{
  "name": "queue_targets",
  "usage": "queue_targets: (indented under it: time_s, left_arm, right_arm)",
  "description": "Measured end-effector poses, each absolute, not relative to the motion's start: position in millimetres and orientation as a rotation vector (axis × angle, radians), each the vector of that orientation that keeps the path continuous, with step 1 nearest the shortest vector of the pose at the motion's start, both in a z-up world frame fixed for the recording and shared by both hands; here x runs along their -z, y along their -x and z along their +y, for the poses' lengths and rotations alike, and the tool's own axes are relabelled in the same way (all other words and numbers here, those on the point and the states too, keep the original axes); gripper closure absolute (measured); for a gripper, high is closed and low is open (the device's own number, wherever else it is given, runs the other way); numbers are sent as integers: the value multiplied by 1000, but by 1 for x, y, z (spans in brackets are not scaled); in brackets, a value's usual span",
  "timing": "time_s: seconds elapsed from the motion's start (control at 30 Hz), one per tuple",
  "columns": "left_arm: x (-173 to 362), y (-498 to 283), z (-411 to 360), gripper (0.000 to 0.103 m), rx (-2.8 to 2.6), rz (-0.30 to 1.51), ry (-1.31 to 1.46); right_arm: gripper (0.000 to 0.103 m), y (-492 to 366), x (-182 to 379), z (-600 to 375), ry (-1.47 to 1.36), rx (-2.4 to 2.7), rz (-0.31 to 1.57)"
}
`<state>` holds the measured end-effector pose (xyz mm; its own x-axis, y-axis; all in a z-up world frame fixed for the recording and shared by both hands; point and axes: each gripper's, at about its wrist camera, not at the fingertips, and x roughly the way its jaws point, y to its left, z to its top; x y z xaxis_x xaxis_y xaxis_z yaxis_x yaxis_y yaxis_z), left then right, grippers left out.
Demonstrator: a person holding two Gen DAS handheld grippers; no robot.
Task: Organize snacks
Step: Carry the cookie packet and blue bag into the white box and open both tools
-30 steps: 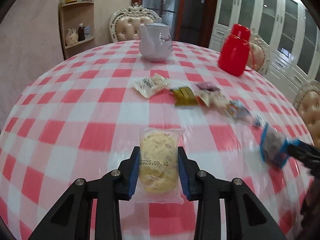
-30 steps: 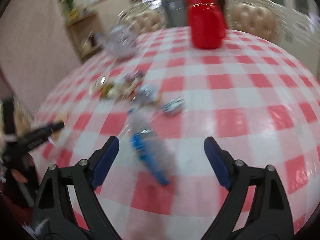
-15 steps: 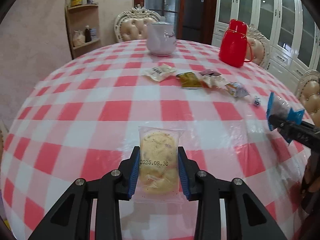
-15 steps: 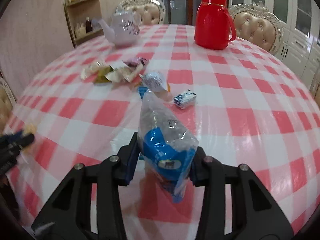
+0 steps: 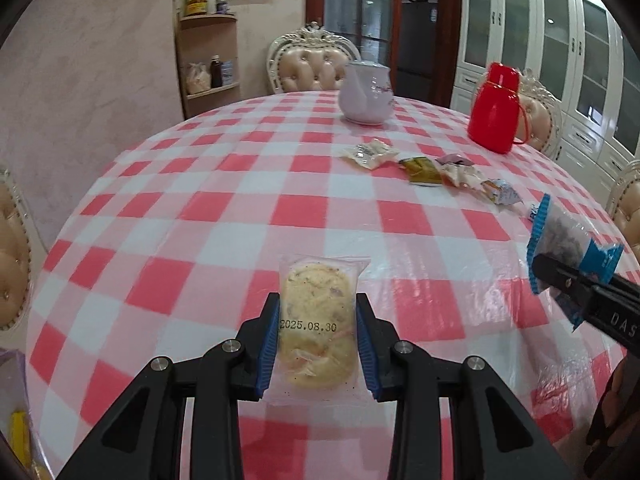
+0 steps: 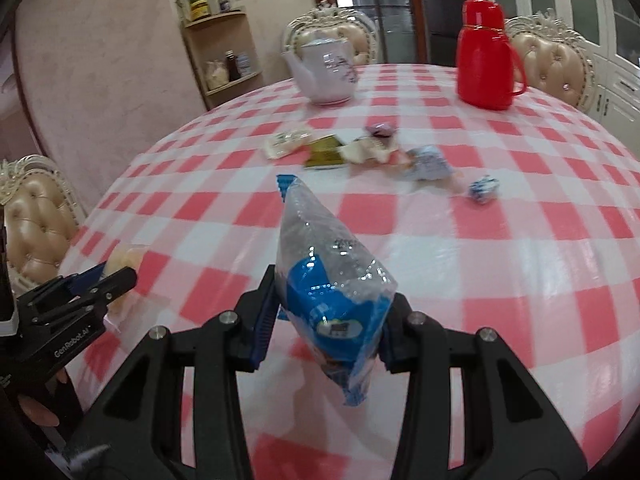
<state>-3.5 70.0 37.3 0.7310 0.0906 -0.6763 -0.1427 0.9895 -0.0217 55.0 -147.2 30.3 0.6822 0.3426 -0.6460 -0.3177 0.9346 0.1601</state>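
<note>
Since the earlier frames both grippers have drawn back toward the near edge of the table (image 5: 224,168), so the row of loose snacks (image 6: 360,152) now lies well ahead of us. The left gripper (image 5: 317,340) is clenched on the clear-wrapped cookie packet (image 5: 318,320), long axis running forward between the jaws, level above the cloth; the right gripper (image 6: 326,320) grasps the blue-and-clear snack bag (image 6: 324,264), which stands tilted up. We judge the right gripper nearer the row, with the teapot (image 6: 326,68) and red jug (image 6: 486,64) far behind.
</note>
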Motion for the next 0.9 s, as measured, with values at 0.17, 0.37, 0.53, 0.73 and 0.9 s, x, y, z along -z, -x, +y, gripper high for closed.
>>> queue_targets:
  time_s: [0.17, 0.37, 0.53, 0.73, 0.9]
  left_arm:
    - [-39, 20, 88, 67, -165, 728, 75]
    - [-45, 43, 115, 67, -219, 709, 79]
    - [-49, 67, 144, 67, -286, 704, 91]
    - [-51, 106, 185, 67, -392, 696, 106]
    - [-52, 143, 221, 67, -495, 692, 124]
  right_arm:
    - [57, -42, -28, -119, -32, -432, 741]
    - [57, -25, -27, -80, -10, -511, 743]
    - [57, -7, -25, -44, 6, -600, 754]
    - [57, 25, -25, 14, 70, -738, 750]
    - [57, 57, -24, 67, 126, -871, 751]
